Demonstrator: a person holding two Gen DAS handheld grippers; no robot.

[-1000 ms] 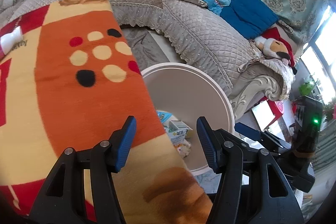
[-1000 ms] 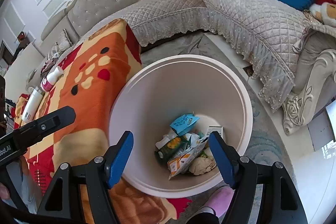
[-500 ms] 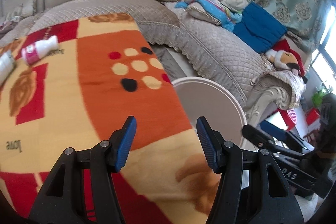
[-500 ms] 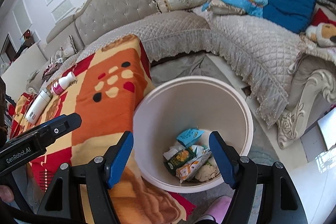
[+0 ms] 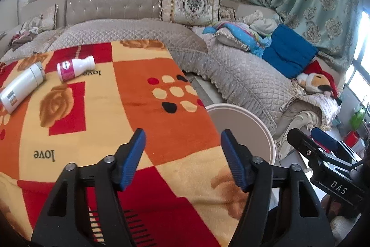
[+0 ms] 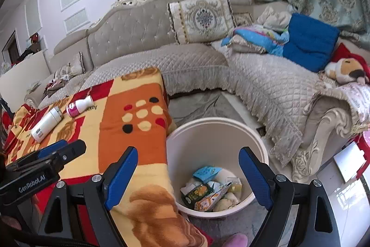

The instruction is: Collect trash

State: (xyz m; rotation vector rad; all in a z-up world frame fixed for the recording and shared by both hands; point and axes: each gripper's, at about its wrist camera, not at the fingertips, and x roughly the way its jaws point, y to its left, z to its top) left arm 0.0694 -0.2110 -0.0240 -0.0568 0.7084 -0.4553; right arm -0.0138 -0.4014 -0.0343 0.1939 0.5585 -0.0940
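A white bin (image 6: 217, 129) stands on the floor beside the blanket-covered table; it holds several wrappers and packets (image 6: 211, 189). Its rim also shows in the left wrist view (image 5: 242, 117). On the orange, red and cream blanket (image 5: 97, 112) lie a small white bottle with a pink label (image 5: 75, 67) and a larger white bottle (image 5: 22, 87), both on their sides at the far left. They also show in the right wrist view: the pink-label bottle (image 6: 79, 106) and the larger bottle (image 6: 47, 123). My left gripper (image 5: 182, 154) is open and empty above the blanket. My right gripper (image 6: 188, 174) is open and empty above the bin's near edge.
A grey quilted corner sofa (image 5: 242, 71) wraps behind the table and bin, with cushions, a blue blanket (image 5: 289, 52) and a plush toy (image 5: 316, 82). Green curtains hang at the right. A pink slipper (image 6: 233, 241) is on the floor near the bin.
Both grippers have pulled back and tilted up from the bin. The left view swung left over the blanket, bringing the two bottles into sight. Both jaws stayed open.
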